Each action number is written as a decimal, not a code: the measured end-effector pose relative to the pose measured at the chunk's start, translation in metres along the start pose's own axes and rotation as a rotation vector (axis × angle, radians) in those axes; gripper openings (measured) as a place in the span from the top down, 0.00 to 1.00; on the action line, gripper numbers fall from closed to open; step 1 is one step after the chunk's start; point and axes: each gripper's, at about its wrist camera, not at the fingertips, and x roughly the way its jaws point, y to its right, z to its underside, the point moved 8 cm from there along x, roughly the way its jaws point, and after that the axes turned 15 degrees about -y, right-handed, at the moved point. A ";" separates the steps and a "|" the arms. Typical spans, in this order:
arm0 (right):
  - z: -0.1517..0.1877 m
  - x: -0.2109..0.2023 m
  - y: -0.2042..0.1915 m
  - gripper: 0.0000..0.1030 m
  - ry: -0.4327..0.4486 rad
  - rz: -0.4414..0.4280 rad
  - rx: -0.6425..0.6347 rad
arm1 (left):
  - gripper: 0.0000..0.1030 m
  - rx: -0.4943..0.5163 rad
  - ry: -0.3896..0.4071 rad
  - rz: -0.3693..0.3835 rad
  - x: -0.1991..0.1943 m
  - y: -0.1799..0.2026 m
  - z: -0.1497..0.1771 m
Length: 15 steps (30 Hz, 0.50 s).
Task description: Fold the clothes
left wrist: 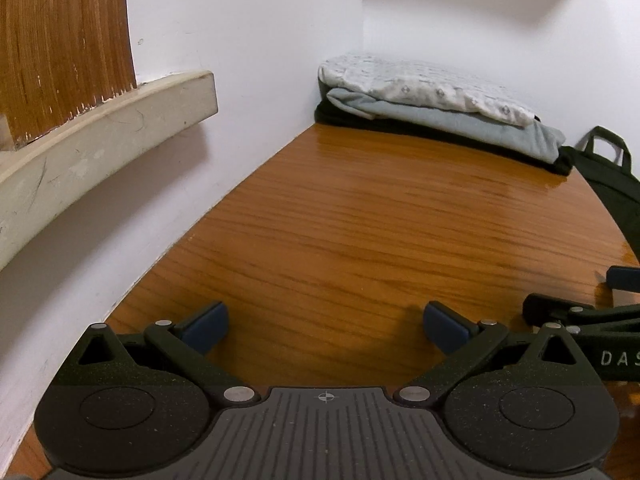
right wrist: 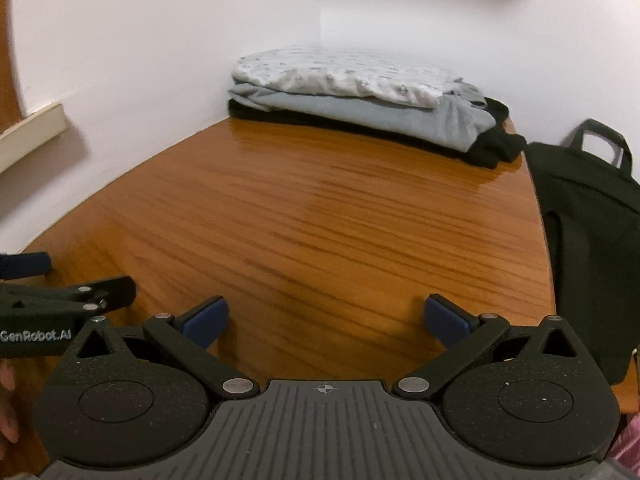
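Now both claws hang low over the bare wooden table (right wrist: 320, 208), side by side. The left claw (left wrist: 326, 326) has its 2 blue fingers wide apart and holds nothing. The right claw (right wrist: 327, 322) is spread wide too, with nothing in it. Far off in the table's back corner by the white walls sits a neat pile of folded clothes (right wrist: 352, 96): white on top, grey under it, black at the bottom. A black bag (right wrist: 592, 240) stands just beside the table's right edge.
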 end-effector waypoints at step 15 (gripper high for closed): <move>-0.001 0.001 0.002 0.00 -0.001 0.019 0.021 | 0.00 0.001 0.001 0.001 0.003 0.000 -0.002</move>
